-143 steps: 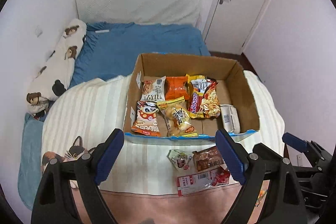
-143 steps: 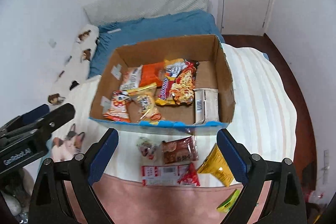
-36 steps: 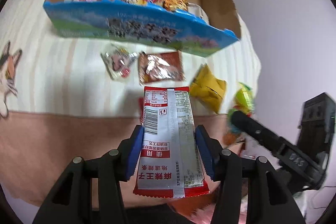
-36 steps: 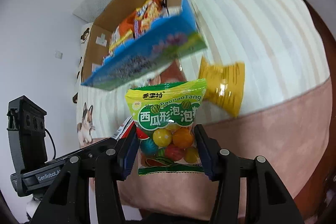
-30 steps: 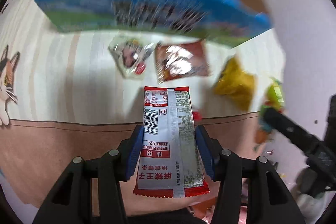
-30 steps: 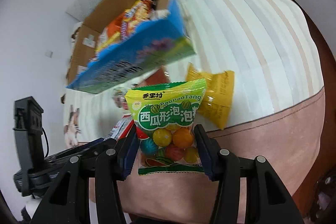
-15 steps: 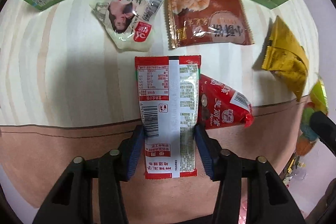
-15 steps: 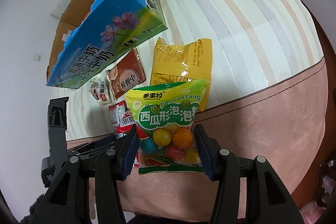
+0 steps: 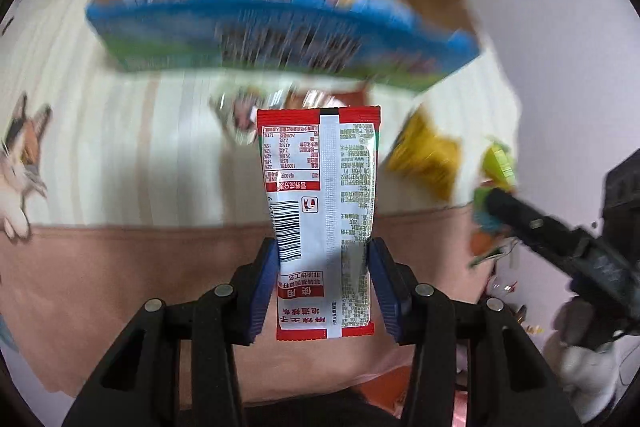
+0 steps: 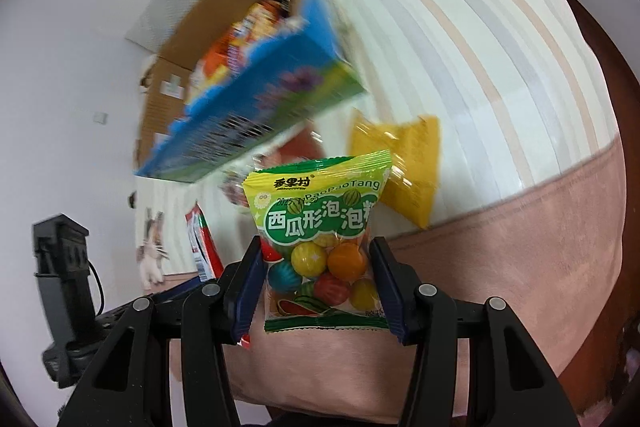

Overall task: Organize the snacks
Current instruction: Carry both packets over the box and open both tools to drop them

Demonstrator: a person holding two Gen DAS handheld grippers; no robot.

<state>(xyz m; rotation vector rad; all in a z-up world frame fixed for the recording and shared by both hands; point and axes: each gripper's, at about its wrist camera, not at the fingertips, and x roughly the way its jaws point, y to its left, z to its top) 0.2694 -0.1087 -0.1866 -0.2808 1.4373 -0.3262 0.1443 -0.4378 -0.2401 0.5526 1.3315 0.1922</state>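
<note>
Much of both pictures is smeared. The box [image 9: 280, 39] is a blur of blue and green, and the snacks inside it show only as orange, red and yellow streaks, so they cannot be told apart. Two small packs on the bed [image 9: 120, 155], just past the top of the red pack [image 9: 320, 223], are partly hidden behind it and too blurred to read.

The left gripper [image 9: 323, 287] is clenched on the red pack. Its blue pads press the pack's two long sides near the lower end, and the pack stands up between them with its white back and bar code facing the camera. It hangs above the bed's pink edge, on the near side of the box.

The right gripper [image 10: 316, 279] grips the gum bag [image 10: 320, 239], a green and yellow bag of round coloured balls, by its two sides. The yellow pack [image 10: 404, 175] lies on the striped bed just behind the gum bag, near the box's corner. In the left view the right gripper and its bag are a dark blur at the right edge.
</note>
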